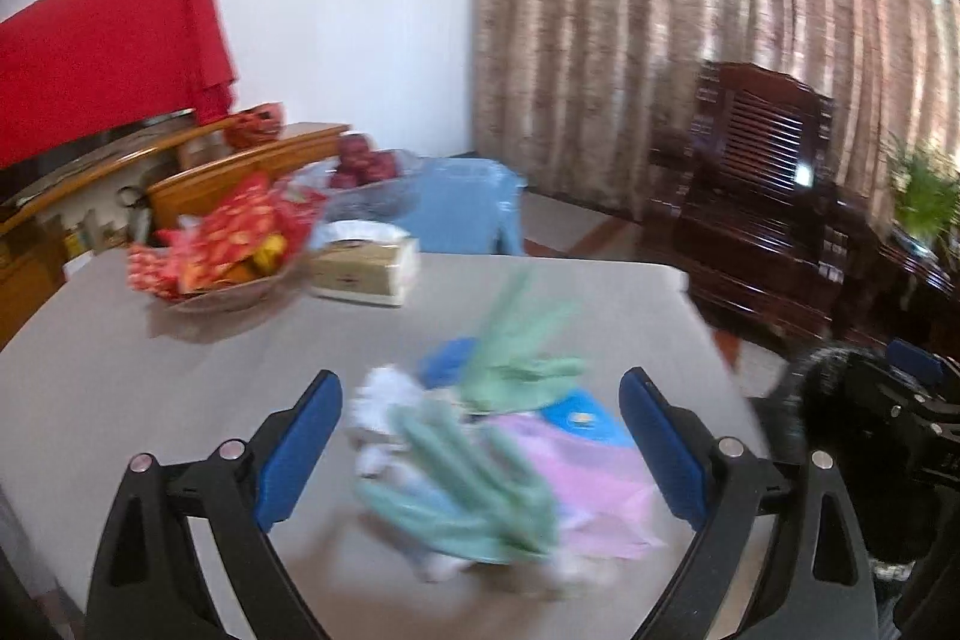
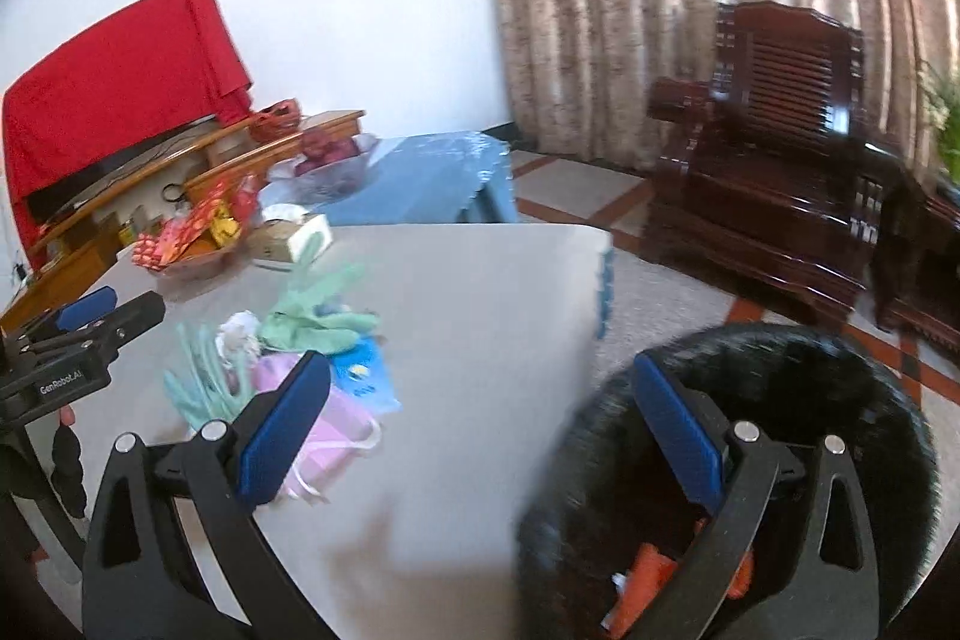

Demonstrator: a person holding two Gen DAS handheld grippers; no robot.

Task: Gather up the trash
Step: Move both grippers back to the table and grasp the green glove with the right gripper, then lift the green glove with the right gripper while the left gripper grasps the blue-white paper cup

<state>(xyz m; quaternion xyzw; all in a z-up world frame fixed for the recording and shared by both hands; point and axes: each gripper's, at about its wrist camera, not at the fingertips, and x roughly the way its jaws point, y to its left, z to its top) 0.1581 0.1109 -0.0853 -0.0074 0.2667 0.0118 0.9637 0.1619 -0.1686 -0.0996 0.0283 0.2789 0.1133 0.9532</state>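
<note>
A heap of trash lies on the grey table [image 1: 180,370]: green rubber gloves [image 1: 474,490], crumpled white tissue [image 1: 384,394], a pink plastic bag [image 1: 576,472] and a blue wrapper [image 1: 585,421]. My left gripper [image 1: 480,436] is open, its blue pads either side of the heap, just above it. The heap also shows in the right wrist view [image 2: 288,358]. My right gripper [image 2: 480,430] is open and empty over the table's right edge, above a black bin [image 2: 750,400] with orange trash [image 2: 648,574] inside. The left gripper [image 2: 90,322] shows at the far left there.
A bowl of red snack packets [image 1: 222,244] and a tissue box [image 1: 366,268] stand at the table's far side. Behind are a blue-covered table with a fruit bowl [image 1: 366,172], a wooden cabinet [image 1: 180,172], and a dark wooden chair [image 1: 756,196] by curtains.
</note>
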